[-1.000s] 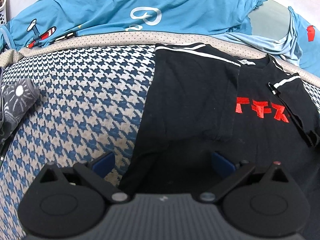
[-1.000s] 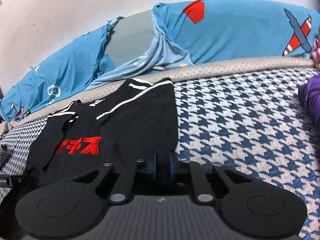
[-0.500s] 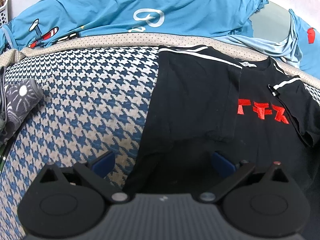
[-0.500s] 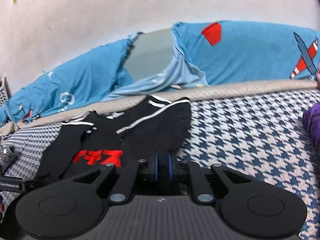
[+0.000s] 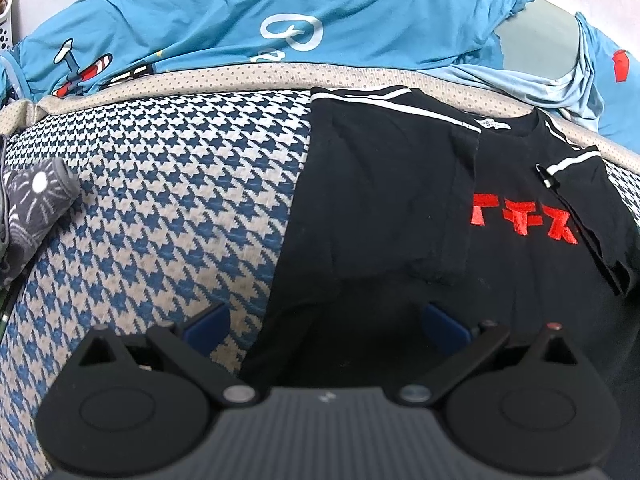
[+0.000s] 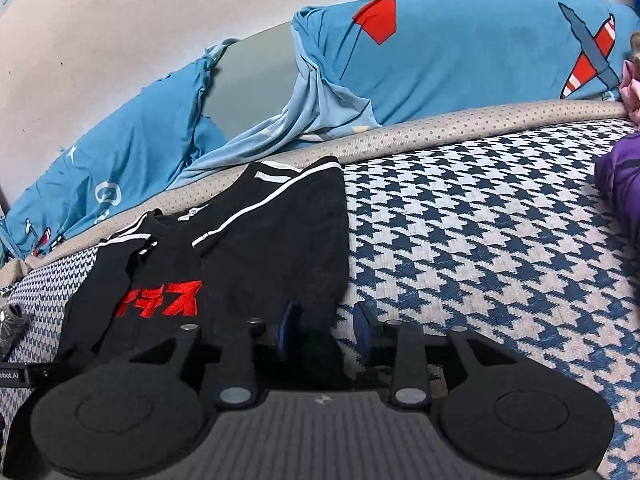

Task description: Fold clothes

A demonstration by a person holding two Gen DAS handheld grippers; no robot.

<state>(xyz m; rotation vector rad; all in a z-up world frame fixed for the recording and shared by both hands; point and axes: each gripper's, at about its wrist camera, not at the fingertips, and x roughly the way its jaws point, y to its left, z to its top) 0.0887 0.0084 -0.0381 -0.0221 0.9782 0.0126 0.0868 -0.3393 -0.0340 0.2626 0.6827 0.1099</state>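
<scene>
The right gripper (image 6: 325, 330), pinched on the shirt's (image 5: 384, 208) edge a second ago, is now opening, cloth between its pads untouched. Shirt lies centre-right on the houndstooth bed (image 5: 168, 208). Left gripper (image 5: 326, 322) gapes wide over its hem.

Home bedroom: houndstooth bed (image 5: 168, 208), cartoon-print pillows (image 6: 460, 60).

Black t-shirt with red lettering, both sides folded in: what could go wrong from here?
1. The right gripper is opening with the black t-shirt with red lettering lying between its pads; cloth may snag and undo that fold.
2. The open left gripper straddles the shirt's edge, so closing might catch the houndstooth cover too.
</scene>
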